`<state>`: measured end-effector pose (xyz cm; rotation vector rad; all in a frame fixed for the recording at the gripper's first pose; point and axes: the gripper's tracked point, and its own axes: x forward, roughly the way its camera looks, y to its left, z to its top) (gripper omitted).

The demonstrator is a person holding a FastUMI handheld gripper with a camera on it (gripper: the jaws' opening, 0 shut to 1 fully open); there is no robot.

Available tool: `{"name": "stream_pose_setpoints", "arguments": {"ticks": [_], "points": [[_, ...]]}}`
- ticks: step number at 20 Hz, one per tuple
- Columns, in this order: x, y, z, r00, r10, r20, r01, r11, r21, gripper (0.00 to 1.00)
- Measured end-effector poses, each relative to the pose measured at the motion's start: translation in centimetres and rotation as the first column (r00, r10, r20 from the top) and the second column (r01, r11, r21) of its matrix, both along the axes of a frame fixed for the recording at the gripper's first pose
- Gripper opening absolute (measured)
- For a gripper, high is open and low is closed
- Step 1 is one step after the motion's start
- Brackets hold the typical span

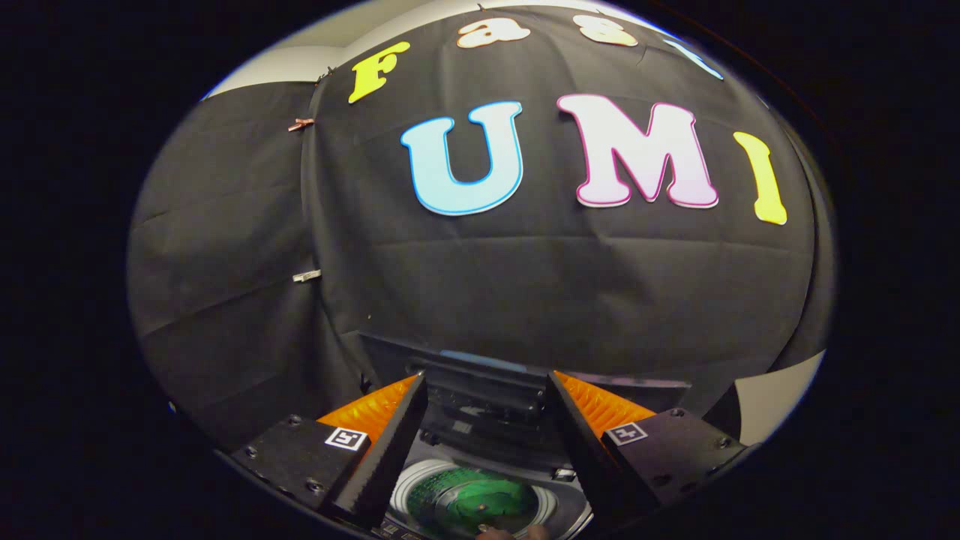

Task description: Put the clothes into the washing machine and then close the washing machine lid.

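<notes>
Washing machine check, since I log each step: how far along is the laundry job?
Done: a green garment lies inside the drum of the washing machine. In hand: nothing; the gripper hovers above the drum, fingers open. Left: the lid stands raised behind the opening and needs closing.

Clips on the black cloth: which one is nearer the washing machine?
The pale clip, the lower of the two; the coppery clip hangs higher. The gripper is open above the washing machine.

Dim booth, sharp focus centrally. Strong fisheye bending toward edges. Green sheen glares inside washing machine drum [474, 501], lower centre. Pale wall brighter upper left.
</notes>
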<state>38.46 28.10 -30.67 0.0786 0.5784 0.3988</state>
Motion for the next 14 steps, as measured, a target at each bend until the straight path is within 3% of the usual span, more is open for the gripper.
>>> {"name": "stream_pose_setpoints", "arguments": {"ticks": [6,10,14], "points": [[3.3,-3.2,0.4,0.981,-0.163,0.103,0.169,0.985,-0.045,0.99],[5.0,-5.7,-1.2,0.955,-0.288,0.064,0.292,0.955,-0.059,0.99],[6.0,-7.3,-2.8,0.939,-0.343,0.020,0.343,0.935,-0.087,0.99]]}}
